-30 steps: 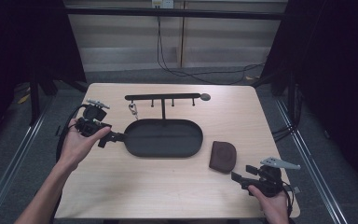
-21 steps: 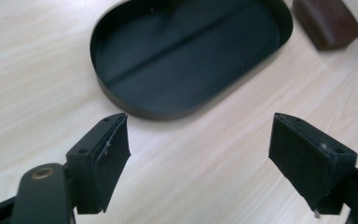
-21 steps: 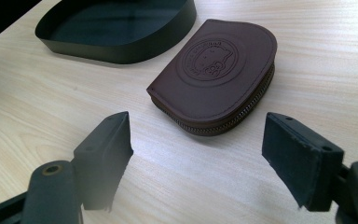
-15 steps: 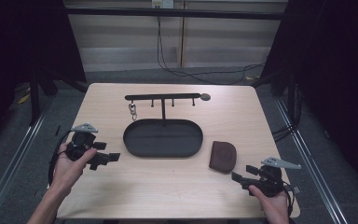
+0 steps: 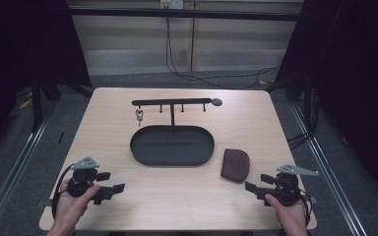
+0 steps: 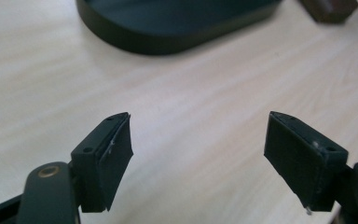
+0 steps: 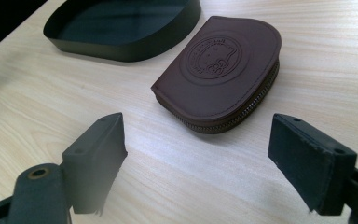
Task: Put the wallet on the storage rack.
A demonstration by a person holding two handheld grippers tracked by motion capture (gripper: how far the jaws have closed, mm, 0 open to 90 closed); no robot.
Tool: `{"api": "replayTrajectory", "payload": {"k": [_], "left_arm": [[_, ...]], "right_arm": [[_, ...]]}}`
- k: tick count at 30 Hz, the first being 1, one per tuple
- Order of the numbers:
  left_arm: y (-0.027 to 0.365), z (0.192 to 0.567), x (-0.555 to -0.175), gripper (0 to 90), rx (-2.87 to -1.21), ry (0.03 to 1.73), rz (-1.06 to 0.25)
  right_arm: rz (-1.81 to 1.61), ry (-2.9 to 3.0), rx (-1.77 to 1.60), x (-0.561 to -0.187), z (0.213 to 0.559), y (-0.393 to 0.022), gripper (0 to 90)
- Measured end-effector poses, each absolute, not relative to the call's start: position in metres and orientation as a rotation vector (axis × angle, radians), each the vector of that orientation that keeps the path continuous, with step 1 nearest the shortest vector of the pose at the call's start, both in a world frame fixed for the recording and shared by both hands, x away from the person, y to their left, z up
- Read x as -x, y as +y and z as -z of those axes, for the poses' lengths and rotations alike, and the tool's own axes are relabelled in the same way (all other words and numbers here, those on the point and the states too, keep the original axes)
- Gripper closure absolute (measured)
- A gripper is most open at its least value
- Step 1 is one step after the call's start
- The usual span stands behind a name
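High view is showing a pale wooden worktop (image 5: 187,196) with a person's two hands coming in from the bottom edge, each carrying a tool. Left tool (image 5: 109,184) is resting at the near left corner, pointing toward the middle of the worktop, its jaws standing wide apart with bare wood between them. Left gripper view is showing the same wide gap, and beyond it the near wall of the black oval tray (image 6: 168,37) is lying well ahead, with a corner of the brown coin pouch (image 6: 328,8) peeking in at the top right.

Right tool (image 5: 257,183) is sitting at the near right corner, and its jaws have just been opening; they are standing wide with nothing between them. Right gripper view is placing the pouch (image 7: 223,70) flat on the wood just ahead of the gap, untouched, zip edge facing the tool and an embossed round emblem facing up. Behind the pouch, the tray (image 7: 121,46) is lying close beside it but apart.

At the middle of the worktop the tray (image 5: 172,160) is standing with a black hook rail (image 5: 172,102) rising behind it, and a small metal key ring (image 5: 139,116) is hanging from the rail's left end.
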State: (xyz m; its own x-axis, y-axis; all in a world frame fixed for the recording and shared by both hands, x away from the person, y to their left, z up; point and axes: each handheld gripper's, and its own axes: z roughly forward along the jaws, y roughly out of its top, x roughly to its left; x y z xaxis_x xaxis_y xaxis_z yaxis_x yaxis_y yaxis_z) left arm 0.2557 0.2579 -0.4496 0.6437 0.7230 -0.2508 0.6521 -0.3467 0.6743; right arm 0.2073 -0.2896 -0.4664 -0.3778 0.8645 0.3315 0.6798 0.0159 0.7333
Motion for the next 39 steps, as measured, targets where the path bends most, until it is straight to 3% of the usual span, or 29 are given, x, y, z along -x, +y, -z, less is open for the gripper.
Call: {"api": "replayTrajectory", "payload": {"k": [6, 16, 23, 39], "left_arm": [[0.258, 0.459, -0.237, 24.2, -1.997, 1.165, -0.153], [0.253, 0.466, -0.228, 24.2, -2.000, 1.093, -0.149], [0.248, 0.465, -0.222, 23.9, -2.021, 1.075, -0.163], [0.249, 0.468, -0.230, 22.7, -2.061, 1.063, -0.163]], "right_arm": [[-1.269, 2.094, -1.628, -0.211, 0.463, -0.292, 19.5], [-1.228, 2.140, -1.635, -0.224, 0.452, -0.298, 26.1], [-1.218, 2.204, -1.633, -0.243, 0.448, -0.295, 21.3], [-0.985, 2.340, -1.681, -0.289, 0.432, -0.284, 25.0]]}}
